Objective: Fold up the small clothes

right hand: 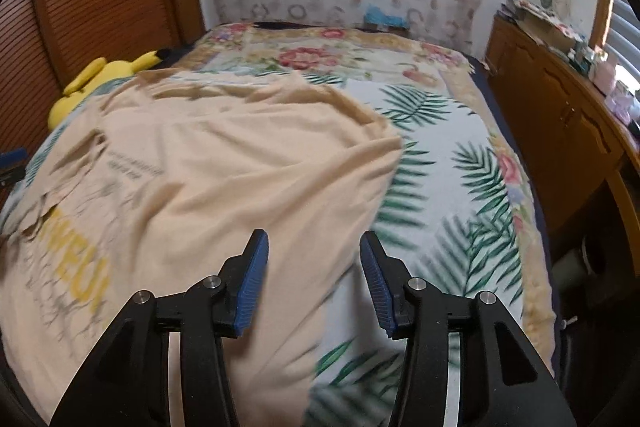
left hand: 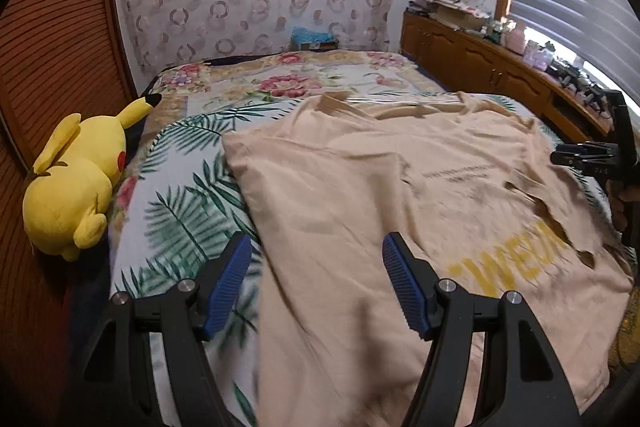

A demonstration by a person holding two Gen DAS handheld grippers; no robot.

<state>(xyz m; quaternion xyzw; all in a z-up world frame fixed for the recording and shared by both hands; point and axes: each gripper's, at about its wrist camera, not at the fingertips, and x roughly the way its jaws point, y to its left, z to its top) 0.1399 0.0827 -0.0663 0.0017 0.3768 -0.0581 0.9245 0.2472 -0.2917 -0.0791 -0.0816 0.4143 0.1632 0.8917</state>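
Plush toy (left hand: 72,183) at far left of bed (left hand: 176,195). Left gripper (left hand: 316,283) apart, empty, over the beige T-shirt's (left hand: 352,187) left edge. Shirt spread flat, long axis running away toward the wall. Right gripper (right hand: 314,279) apart, empty, straddling the shirt's right edge; both equally near

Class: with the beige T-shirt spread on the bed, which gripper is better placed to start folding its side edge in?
Either, arguably; I lean left. The left gripper stands open astride the beige T-shirt edge; the right gripper is open above the opposite edge.
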